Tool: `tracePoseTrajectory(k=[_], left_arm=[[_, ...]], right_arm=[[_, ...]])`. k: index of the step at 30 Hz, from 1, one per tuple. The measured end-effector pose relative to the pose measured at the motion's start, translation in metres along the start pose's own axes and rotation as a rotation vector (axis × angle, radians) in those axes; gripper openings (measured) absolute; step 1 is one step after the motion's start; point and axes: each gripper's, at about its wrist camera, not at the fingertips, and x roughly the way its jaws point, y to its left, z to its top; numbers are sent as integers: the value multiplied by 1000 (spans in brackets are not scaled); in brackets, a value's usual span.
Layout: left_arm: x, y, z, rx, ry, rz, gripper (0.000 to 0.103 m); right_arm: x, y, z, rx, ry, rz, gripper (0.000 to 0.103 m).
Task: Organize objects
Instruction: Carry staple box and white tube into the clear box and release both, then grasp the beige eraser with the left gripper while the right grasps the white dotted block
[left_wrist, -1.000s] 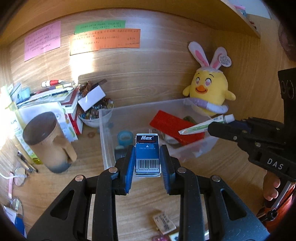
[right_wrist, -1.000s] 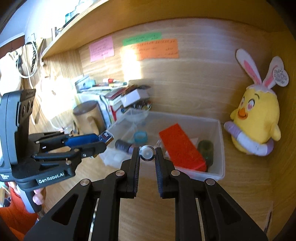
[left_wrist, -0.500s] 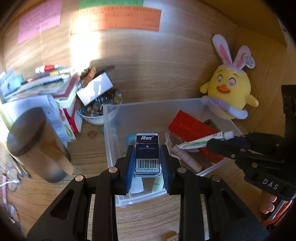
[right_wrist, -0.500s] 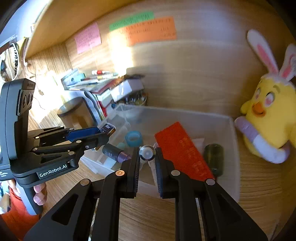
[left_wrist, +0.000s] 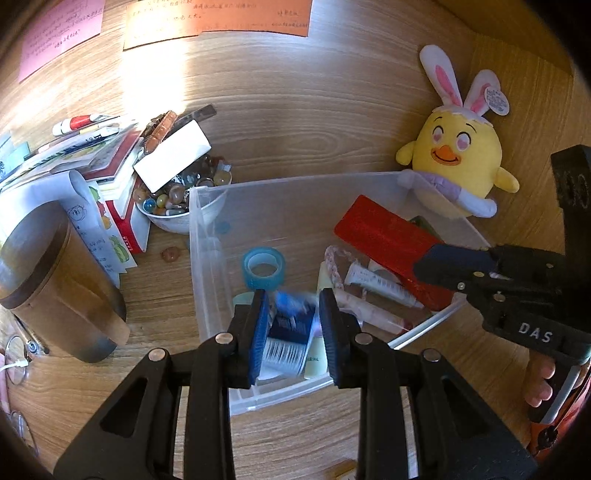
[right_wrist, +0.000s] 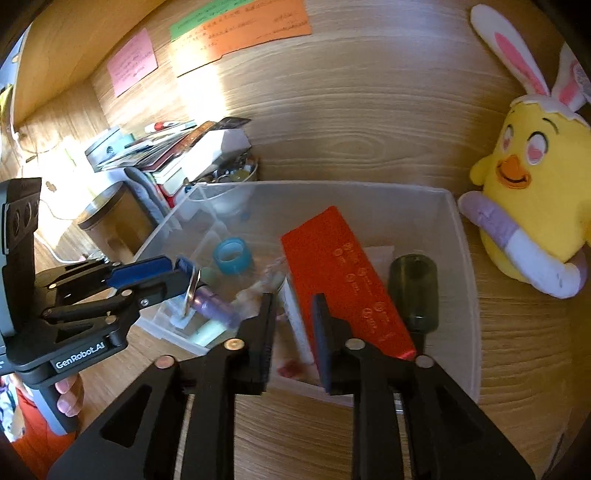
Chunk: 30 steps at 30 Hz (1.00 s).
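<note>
A clear plastic bin (left_wrist: 207, 266) stands on the wooden desk; it also shows in the right wrist view (right_wrist: 469, 295). My left gripper (left_wrist: 293, 328) is open above the bin's near left corner. The blue staple box (left_wrist: 290, 334) is blurred between its jaws, dropping free. My right gripper (right_wrist: 291, 325) is open over the bin. The white tube (right_wrist: 295, 321) lies below it beside the red box (right_wrist: 347, 284). The tube also shows in the left wrist view (left_wrist: 380, 282). A blue tape roll (left_wrist: 263, 266) and a dark green bottle (right_wrist: 415, 290) lie in the bin.
A yellow plush chick (left_wrist: 456, 166) sits behind the bin on the right. A bowl of marbles (left_wrist: 177, 206), stacked books (left_wrist: 110, 166) and a brown lidded jar (left_wrist: 48, 277) stand to the left. Sticky notes (right_wrist: 240, 29) hang on the back wall.
Both grippers moved in over the bin and opened. The left let go of the staple box; the right let go of the tube, which now lies in the bin.
</note>
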Motion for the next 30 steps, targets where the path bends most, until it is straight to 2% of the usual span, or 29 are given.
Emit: tracePoseTrajectory(k=[1, 4, 8, 12, 14, 16, 21, 26, 30], left_arm=[[-1, 0, 0, 0, 0, -1, 27], [-8, 0, -1, 4, -9, -9, 28], [-24, -4, -8, 22, -32, -14, 39], [-37, -12, -22, 56, -34, -7, 39], [-44, -15, -29, 73, -51, 17, 45], [-50, -17, -37, 81, -44, 7, 47], [-60, -23, -56, 91, -25, 3, 47], [-55, -27, -77, 72, 39, -40, 57], [-48, -34, -92, 67, 90, -71, 60]], right_arm=[[-3, 0, 0, 1, -10, -14, 30], [-11, 1, -1, -5, -27, -27, 31], [-22, 6, -7, -35, -40, -45, 35], [-34, 12, -19, -69, -46, -52, 42], [-39, 14, -26, -81, -47, -53, 44], [-46, 19, -33, -103, -62, -73, 48], [-57, 33, -51, -146, -71, -78, 48], [-63, 42, -68, -151, -59, -41, 48], [-64, 43, -83, -149, -38, -39, 49]])
